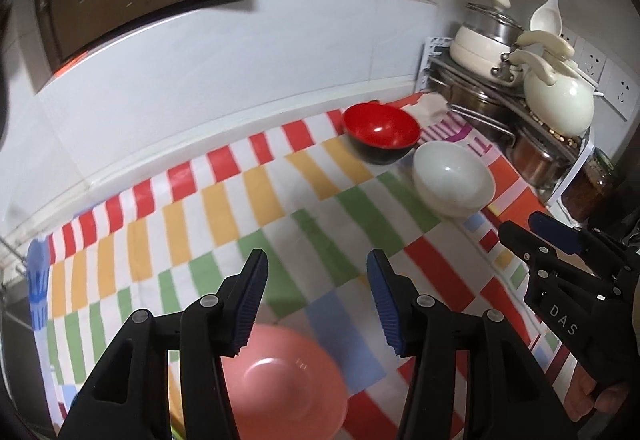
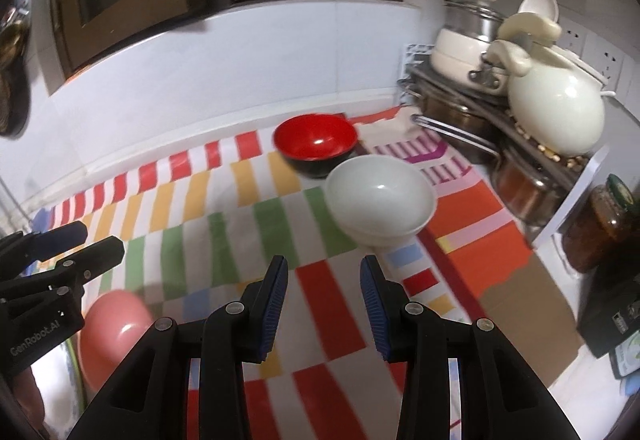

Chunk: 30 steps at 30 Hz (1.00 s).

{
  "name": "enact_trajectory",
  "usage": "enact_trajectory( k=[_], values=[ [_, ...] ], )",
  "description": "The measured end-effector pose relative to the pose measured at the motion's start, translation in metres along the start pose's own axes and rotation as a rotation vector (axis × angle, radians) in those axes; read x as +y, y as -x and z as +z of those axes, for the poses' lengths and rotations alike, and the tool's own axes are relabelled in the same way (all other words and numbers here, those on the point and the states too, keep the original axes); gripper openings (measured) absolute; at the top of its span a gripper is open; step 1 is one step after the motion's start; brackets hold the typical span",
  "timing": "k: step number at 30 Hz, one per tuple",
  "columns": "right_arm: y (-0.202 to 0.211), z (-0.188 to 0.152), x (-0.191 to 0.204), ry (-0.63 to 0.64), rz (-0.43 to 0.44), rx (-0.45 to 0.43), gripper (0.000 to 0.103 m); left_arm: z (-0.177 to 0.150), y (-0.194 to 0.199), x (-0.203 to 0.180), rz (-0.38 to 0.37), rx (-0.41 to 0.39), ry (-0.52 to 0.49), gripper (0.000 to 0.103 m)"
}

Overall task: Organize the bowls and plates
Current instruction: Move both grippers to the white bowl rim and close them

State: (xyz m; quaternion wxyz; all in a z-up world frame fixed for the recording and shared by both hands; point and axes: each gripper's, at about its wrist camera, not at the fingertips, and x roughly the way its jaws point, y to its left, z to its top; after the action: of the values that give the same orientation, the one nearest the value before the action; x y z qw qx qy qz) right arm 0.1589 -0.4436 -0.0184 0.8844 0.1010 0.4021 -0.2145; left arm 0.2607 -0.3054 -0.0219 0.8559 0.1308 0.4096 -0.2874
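Observation:
A red bowl with a black outside (image 1: 380, 132) (image 2: 315, 144) stands at the back of the striped cloth. Just in front of it to the right are stacked white bowls (image 1: 453, 178) (image 2: 380, 198). A pink bowl (image 1: 282, 380) (image 2: 114, 336) lies near the front, below my left gripper (image 1: 316, 272), which hangs open above it with nothing between its pads. My right gripper (image 2: 324, 272) is open too and empty, a short way in front of the white bowls. Each gripper shows at the edge of the other's view.
A corner rack (image 1: 480, 96) (image 2: 460, 112) at the back right holds cream pots, a kettle and steel pans. A glass jar (image 2: 600, 224) and a dark box (image 2: 616, 320) stand along the right side. A white tiled wall (image 1: 200, 80) bounds the back.

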Motion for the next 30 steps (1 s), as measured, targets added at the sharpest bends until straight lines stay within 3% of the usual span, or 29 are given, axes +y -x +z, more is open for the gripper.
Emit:
enact_trajectory(
  k=[17, 30],
  values=[
    [-0.033, 0.037, -0.065, -0.099, -0.049, 0.009, 0.039, 0.064, -0.064, -0.052, -0.088, 0.077, -0.106, 0.052],
    [-0.089, 0.05, -0.101, -0.183, -0.082, 0.084, 0.039, 0.097, -0.136, -0.089, -0.158, 0.178, -0.17, 0.052]
  ],
)
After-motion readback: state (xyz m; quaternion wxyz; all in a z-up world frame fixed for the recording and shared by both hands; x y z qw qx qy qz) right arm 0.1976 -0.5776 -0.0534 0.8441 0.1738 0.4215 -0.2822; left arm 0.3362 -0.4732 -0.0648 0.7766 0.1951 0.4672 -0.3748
